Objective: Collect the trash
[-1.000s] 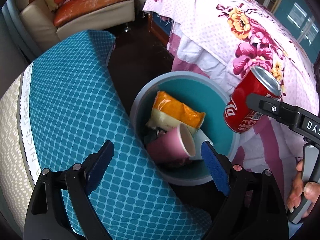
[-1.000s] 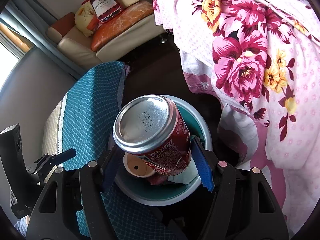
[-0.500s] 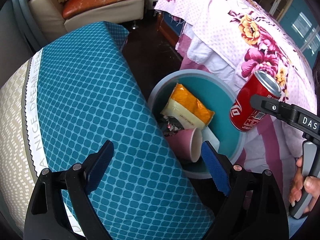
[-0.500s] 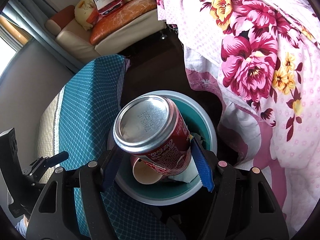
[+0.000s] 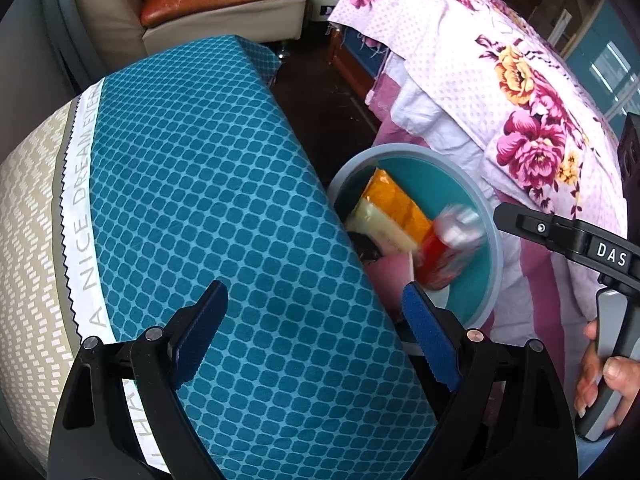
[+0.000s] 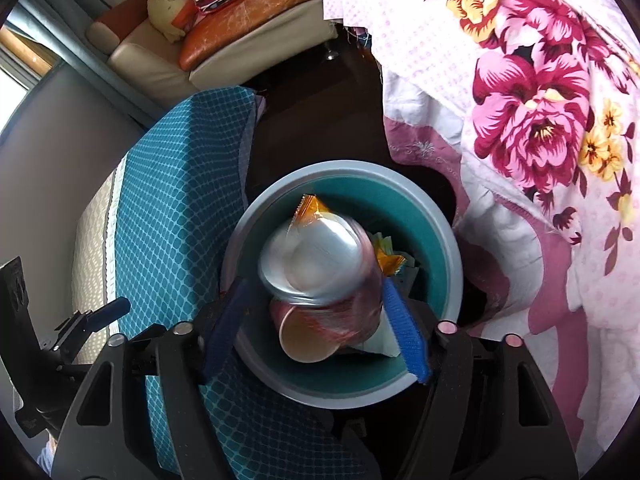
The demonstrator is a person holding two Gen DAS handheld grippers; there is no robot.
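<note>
A red soda can (image 5: 450,246) is blurred in mid-fall inside the teal bin (image 5: 494,240); it also shows in the right wrist view (image 6: 316,262), free of the fingers. My right gripper (image 6: 316,324) is open above the bin (image 6: 448,232), blue pads spread either side of the can. The bin holds an orange snack packet (image 5: 394,204) and a pink paper cup (image 6: 308,338). My left gripper (image 5: 316,332) is open and empty over a teal checked cushion (image 5: 192,184), left of the bin.
A floral pink bedspread (image 5: 500,64) hangs over a bed to the right of the bin. A leather sofa (image 5: 208,4) stands at the back. Dark floor (image 5: 320,108) runs between cushion and bed.
My right gripper has opened and let go of the can, which now drops into the bin. My left gripper has drifted left, further over the cushion.
</note>
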